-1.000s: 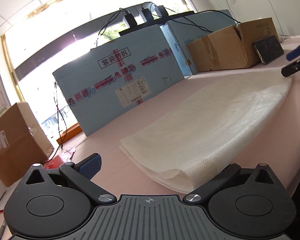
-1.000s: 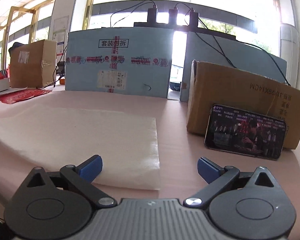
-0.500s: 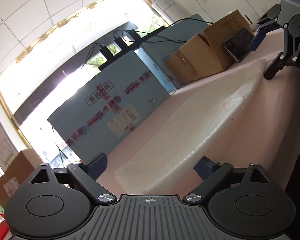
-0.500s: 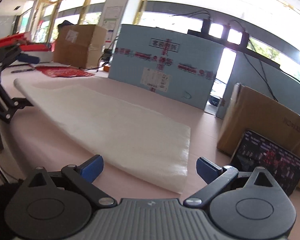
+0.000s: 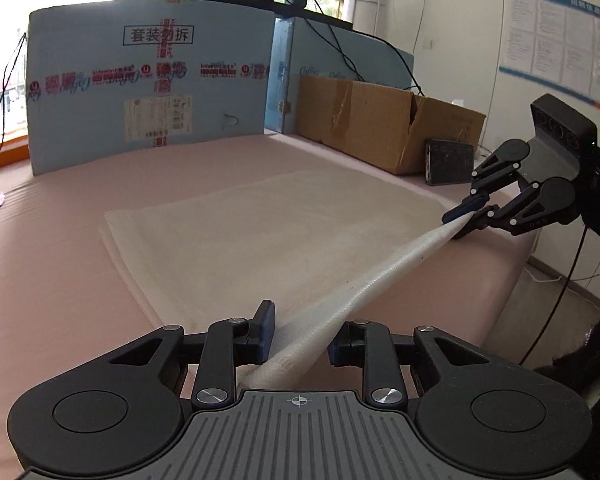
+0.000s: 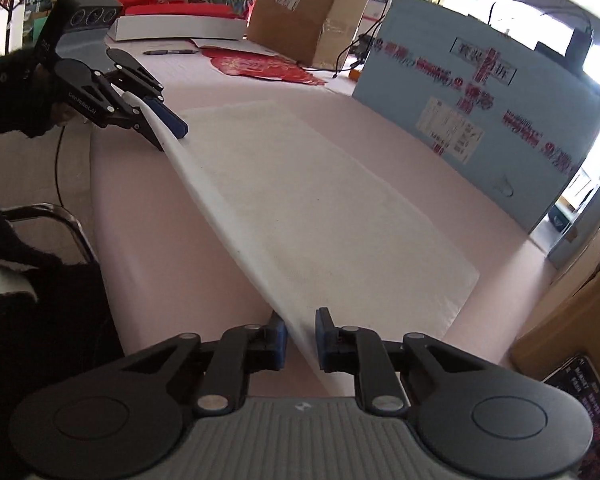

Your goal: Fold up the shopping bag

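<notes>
Both grippers clamp the near edge of the white shopping bag (image 5: 284,240): left gripper (image 5: 298,334) pinches the near-left corner, right gripper (image 6: 301,334) the near-right one, edge lifted and taut between them. The rest of the bag lies flat on the pink table (image 5: 52,264), far edge toward the blue boxes.

Risks, as I judge them: the thin woven cloth slips out of one pinch if the hands pull apart harder; uneven lift skews the fold so the edges miss; the lower layer may drag along instead of staying put.

Around: big blue box (image 5: 148,84) at the far side, brown cardboard box (image 5: 384,124) far right with a phone (image 5: 448,162) leaning on it, just beside the bag's far-right corner. Carrying the edge too far could knock the phone. Red paper (image 6: 260,66) and another carton (image 6: 304,16) sit well off to the left, out of the way.
</notes>
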Demonstrator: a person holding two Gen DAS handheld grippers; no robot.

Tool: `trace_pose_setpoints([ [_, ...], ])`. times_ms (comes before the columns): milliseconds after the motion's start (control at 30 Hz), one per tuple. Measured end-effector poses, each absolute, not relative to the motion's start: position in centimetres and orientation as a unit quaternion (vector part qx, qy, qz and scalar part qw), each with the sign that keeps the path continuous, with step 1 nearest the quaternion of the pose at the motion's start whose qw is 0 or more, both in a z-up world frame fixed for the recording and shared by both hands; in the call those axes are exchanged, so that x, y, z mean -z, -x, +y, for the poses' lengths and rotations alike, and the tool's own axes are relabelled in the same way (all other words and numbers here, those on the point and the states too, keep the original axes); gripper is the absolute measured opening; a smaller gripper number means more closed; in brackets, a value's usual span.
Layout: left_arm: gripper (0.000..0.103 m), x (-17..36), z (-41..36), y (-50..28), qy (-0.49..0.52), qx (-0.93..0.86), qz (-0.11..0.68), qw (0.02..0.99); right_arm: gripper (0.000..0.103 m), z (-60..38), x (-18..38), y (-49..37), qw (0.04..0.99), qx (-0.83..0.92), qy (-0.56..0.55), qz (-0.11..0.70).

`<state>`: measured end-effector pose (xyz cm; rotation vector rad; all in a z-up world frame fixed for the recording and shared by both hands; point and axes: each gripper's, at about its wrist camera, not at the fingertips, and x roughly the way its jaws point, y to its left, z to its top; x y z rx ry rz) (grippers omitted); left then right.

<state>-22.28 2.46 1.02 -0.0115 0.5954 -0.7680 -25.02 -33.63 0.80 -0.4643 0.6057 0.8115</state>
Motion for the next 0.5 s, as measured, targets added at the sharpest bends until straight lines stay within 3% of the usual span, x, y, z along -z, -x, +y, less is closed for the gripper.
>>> trace_pose_setpoints([
  [200,0.025,0.6,5.4,19.7,0.154,0.383,0.332,0.848,0.018,-38.4,-0.8,20.4,0.839,-0.416,0.065,0.346],
  [367,0.025,0.5,4.9,20.4,0.142,0.369,0.323,0.860,0.017,-42.3,1.0,18.8,0.841,-0.400,-0.101,0.350],
  [500,0.025,-0.3,3.7,21.2,0.094,0.334,0.315,0.884,0.017,-41.5,0.9,19.7,0.876,-0.334,-0.109,0.330],
])
